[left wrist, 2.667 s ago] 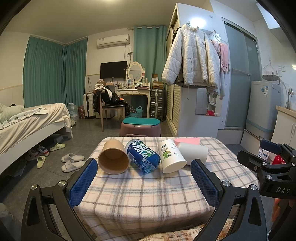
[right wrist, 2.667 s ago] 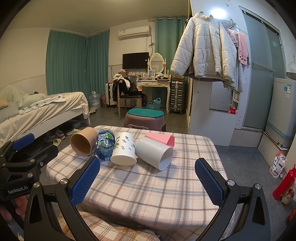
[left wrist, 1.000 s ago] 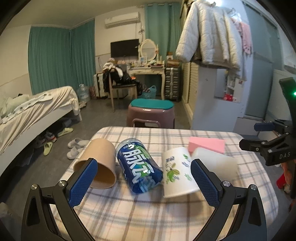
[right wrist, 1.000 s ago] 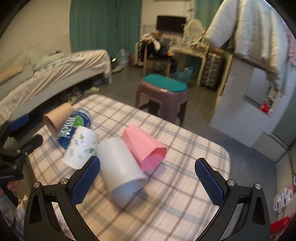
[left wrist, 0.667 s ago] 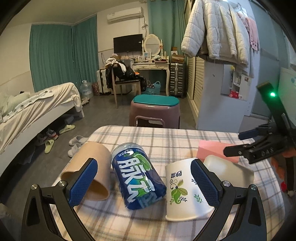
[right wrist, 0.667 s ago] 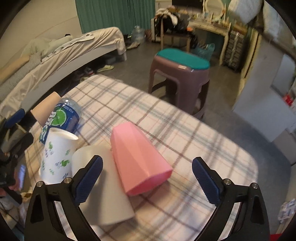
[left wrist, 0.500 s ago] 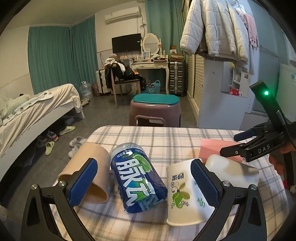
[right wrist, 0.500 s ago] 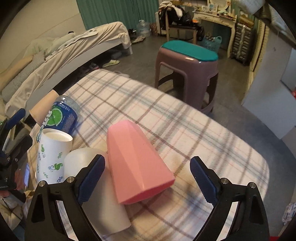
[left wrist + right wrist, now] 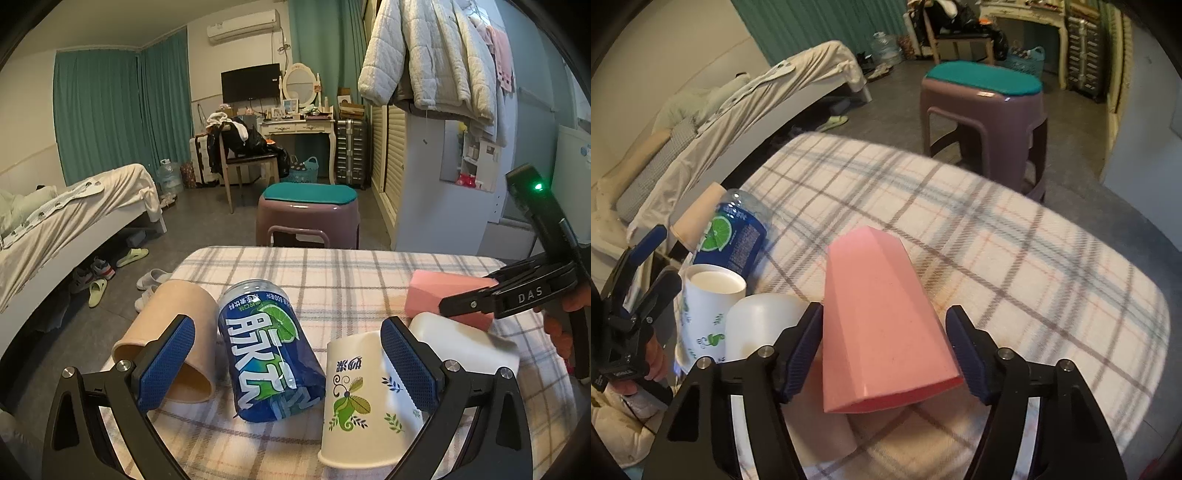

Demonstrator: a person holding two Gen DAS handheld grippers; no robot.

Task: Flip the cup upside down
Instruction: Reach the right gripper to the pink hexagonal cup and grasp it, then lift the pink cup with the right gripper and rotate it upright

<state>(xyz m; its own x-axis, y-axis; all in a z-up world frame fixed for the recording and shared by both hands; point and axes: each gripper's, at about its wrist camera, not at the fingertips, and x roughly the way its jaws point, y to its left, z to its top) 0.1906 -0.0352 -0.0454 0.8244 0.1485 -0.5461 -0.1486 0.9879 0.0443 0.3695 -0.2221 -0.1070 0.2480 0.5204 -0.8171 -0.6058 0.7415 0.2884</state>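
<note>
Right gripper (image 9: 884,345) is closing in, open jaws now straddling the pink cup (image 9: 882,321), lying among four cups and one can (image 9: 267,350) on the tabletop (image 9: 1034,258); left gripper (image 9: 288,363) is hovering open.

On the bench (image 9: 332,266) lie four cups, one tan (image 9: 177,332), one white with leaf print (image 9: 354,398), one plain white (image 9: 461,347) and one pink (image 9: 882,321), plus one blue bottle (image 9: 266,350); one stool (image 9: 308,218) stands beyond.
</note>
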